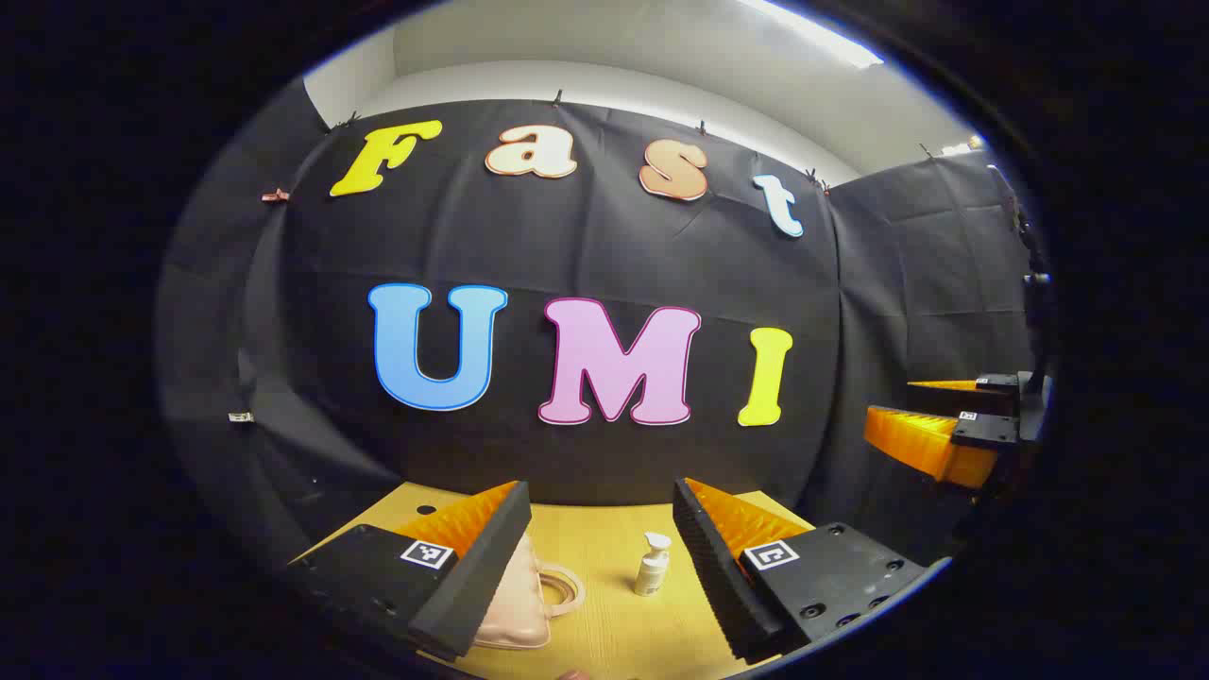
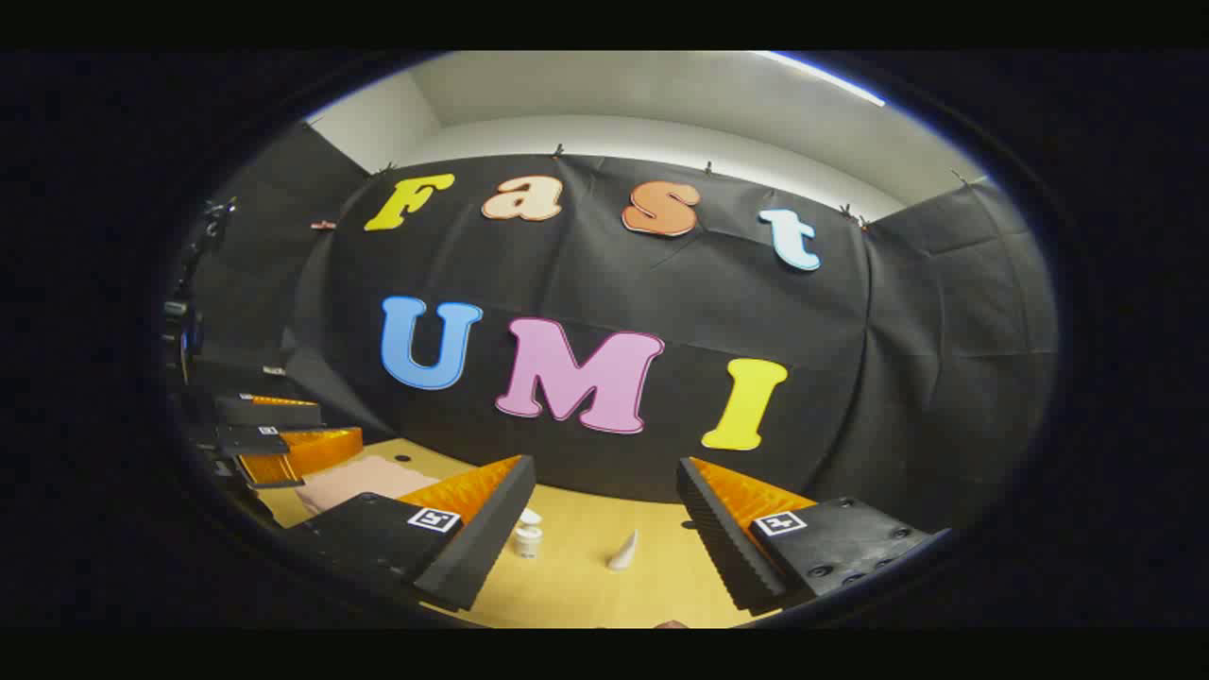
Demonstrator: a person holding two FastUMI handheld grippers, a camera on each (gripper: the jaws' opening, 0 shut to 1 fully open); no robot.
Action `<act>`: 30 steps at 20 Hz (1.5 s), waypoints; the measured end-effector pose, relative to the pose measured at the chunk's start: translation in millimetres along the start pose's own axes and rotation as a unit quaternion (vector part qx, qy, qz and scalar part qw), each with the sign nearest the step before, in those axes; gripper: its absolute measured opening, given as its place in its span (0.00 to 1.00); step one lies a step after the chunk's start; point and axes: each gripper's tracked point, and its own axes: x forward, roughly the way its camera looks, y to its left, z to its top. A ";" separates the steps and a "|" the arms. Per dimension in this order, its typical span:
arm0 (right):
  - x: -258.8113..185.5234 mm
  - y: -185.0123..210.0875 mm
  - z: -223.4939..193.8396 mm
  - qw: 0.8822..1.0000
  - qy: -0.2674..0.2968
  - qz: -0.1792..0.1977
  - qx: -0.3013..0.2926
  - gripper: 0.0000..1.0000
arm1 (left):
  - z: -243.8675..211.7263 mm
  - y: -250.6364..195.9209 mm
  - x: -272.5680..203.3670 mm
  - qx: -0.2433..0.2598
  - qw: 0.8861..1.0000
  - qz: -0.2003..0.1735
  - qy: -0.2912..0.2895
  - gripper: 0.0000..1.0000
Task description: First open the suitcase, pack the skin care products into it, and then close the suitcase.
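A small pale pink suitcase (image 1: 515, 595) with a loop handle lies shut on the wooden table (image 1: 604, 633), partly behind my left gripper's left finger. To its right a white pump bottle (image 1: 652, 565) stands upright. My left gripper (image 1: 600, 491) hovers above them, open and holding nothing. In the right gripper view, the suitcase (image 2: 354, 480) lies at the left, a white bottle (image 2: 527, 536) stands just beside the left finger, and a white tube (image 2: 623, 551) rests between the fingers' lines. My right gripper (image 2: 604, 465) is open and holds nothing.
The black cloth wall closes off the table's far side. My right gripper (image 1: 893, 406) hangs in the air at the right edge of the left gripper view. My left gripper (image 2: 321, 420) sits above the suitcase at the left of the right gripper view.
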 end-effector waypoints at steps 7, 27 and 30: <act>4.6 -6.1 5.0 1.000 -0.004 -0.014 -0.009 0.96 | -11.0 -1.8 9.6 0.001 1.000 -0.011 0.014 0.96; 33.0 -2.1 -15.3 1.000 0.009 0.012 -0.002 0.96 | -113.2 11.0 52.6 -0.004 0.992 -0.026 0.120 0.93; 44.2 -9.0 -28.7 0.999 0.010 0.037 -0.005 0.95 | -155.0 2.7 86.3 -0.017 0.987 -0.007 0.162 0.93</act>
